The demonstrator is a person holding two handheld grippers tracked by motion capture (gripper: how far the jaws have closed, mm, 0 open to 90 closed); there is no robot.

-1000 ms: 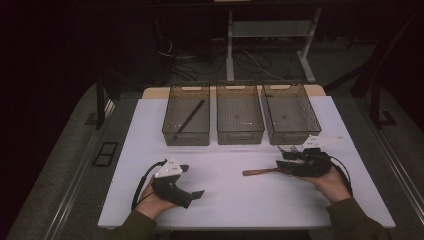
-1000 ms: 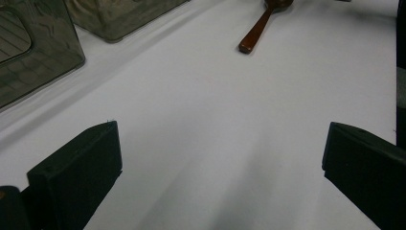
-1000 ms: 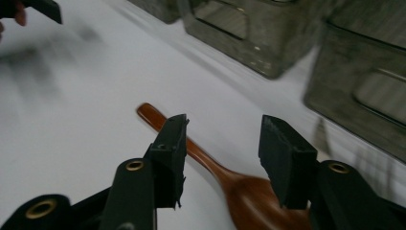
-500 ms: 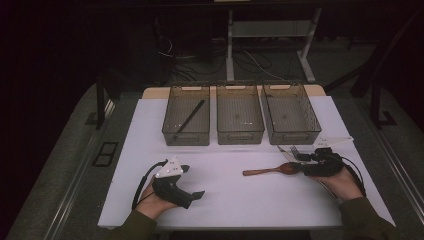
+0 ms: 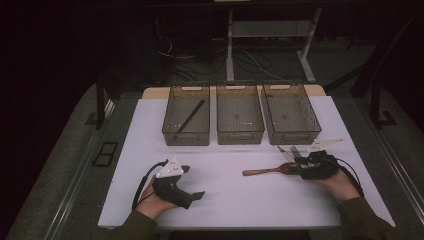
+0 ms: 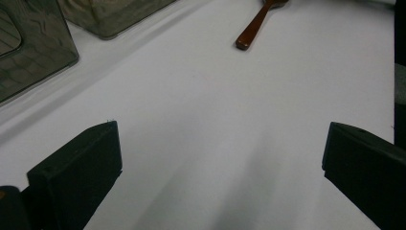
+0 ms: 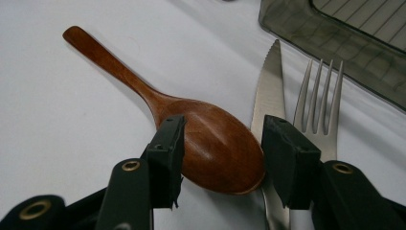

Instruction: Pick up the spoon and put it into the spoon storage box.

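Observation:
A brown wooden spoon (image 5: 267, 171) lies on the white mat, handle pointing left. My right gripper (image 5: 296, 167) sits low at its bowl end. In the right gripper view the spoon's bowl (image 7: 215, 148) lies between the jaws of the right gripper (image 7: 225, 125), which have just been closing, and both pads touch the bowl's sides. My left gripper (image 5: 192, 182) rests in a hand at the front left, apart from the spoon. The left gripper (image 6: 220, 139) stands wide open over bare mat, and the spoon handle (image 6: 256, 26) lies far ahead of it.
A steel knife (image 7: 269, 91) and fork (image 7: 318, 110) lie side by side just right of the spoon bowl. Three smoky plastic bins stand in a row behind: left (image 5: 185, 139) holding a dark stick (image 5: 190, 116), middle (image 5: 240, 137), right (image 5: 295, 137).
My right gripper has drawn back to the right and sunk, uncovering the spoon's bowl, and now sits at its end. The spoon and the left gripper have kept still.

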